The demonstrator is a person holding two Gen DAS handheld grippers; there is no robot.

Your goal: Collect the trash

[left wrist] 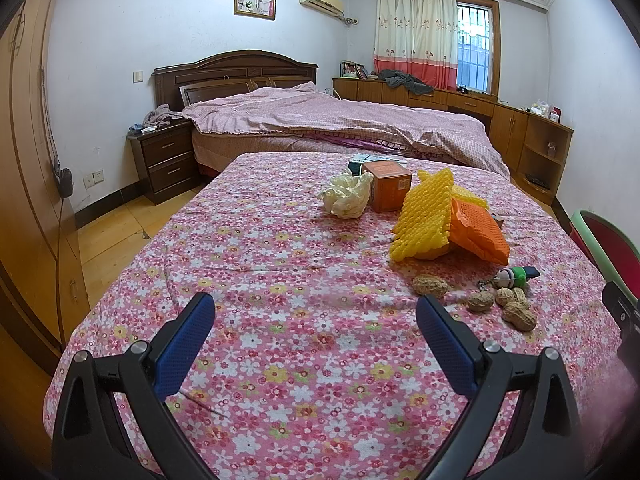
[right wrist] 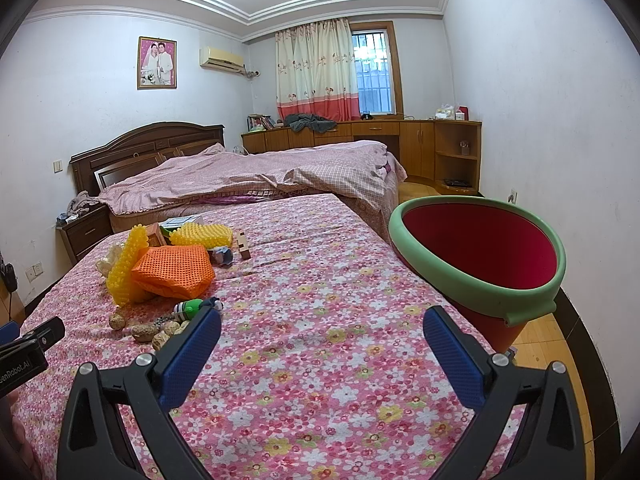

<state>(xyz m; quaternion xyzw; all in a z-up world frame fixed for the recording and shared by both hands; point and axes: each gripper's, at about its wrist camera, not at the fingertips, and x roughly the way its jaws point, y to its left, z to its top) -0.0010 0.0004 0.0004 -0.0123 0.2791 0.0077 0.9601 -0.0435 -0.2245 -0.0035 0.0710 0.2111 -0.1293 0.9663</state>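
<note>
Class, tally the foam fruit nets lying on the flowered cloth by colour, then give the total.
Yellow foam nets: 2
Orange foam net: 1
Total: 3

Bucket [left wrist: 608,248] cut off at edge

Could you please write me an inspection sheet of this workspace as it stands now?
Surface: floral bedspread, flat, lightly wrinkled.
Job's things: peanuts, crumpled tissue, yellow foam nets, orange foam net; red bin with green rim at the bed's right edge, nothing seen inside.
Clutter: orange box, keychain toy, small wooden block.
Grippers: left gripper and right gripper open, holding nothing.
Cables: nothing seen on the bed.
Surroundings: second bed, nightstand, cabinets, curtained window.
</note>
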